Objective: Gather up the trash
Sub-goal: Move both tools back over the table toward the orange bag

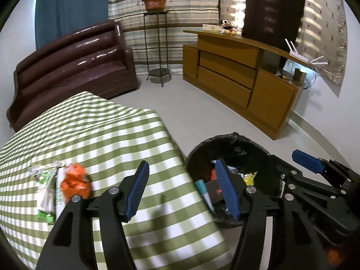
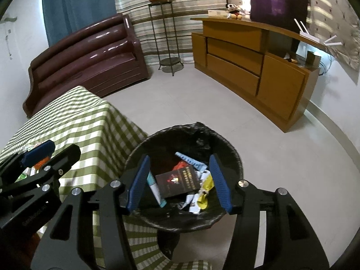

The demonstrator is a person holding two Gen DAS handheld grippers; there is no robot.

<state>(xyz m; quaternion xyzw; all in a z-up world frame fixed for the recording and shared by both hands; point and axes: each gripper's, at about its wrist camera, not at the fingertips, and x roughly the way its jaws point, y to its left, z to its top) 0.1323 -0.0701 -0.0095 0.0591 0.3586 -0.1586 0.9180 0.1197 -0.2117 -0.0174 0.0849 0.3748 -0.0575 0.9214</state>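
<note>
Both the right gripper and left gripper hold jaws open, empty, above the black-lined bin holding a dark box and wrappers at 3 o'clock

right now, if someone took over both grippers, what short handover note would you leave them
Left gripper: open, empty, over the edge of the green-checked tablecloth.
Right gripper: open, empty, above the black-lined round trash bin.
Done: dark booklet, white-and-teal tube and yellow and white wrappers lie in the bin.
Left: orange wrapper and green-and-white packets on the cloth, still to collect.
</note>
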